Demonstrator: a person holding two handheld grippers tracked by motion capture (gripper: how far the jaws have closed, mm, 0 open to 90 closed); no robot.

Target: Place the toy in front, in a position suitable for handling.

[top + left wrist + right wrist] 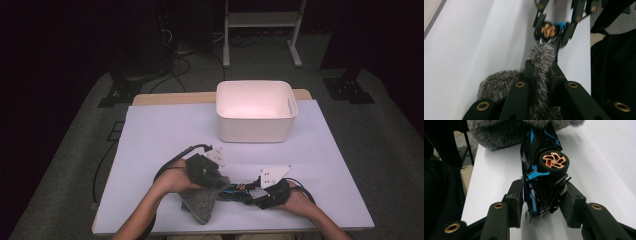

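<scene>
Desk [165,130] lit bright from overhead; room around it dark. Bin [255,111] interior glares pinkish-white. Left gripper view blurred at top.

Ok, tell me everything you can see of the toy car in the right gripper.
The toy car is a glossy black model with bright blue trim and a black tyre on a copper-coloured spoked rim. It lies tipped on its side, wheel facing up, on the white table cover near the person's edge. The right gripper has its jaws closed on one end of the body. The other end runs under the grey furry cloth, which the left gripper pinches.
</scene>
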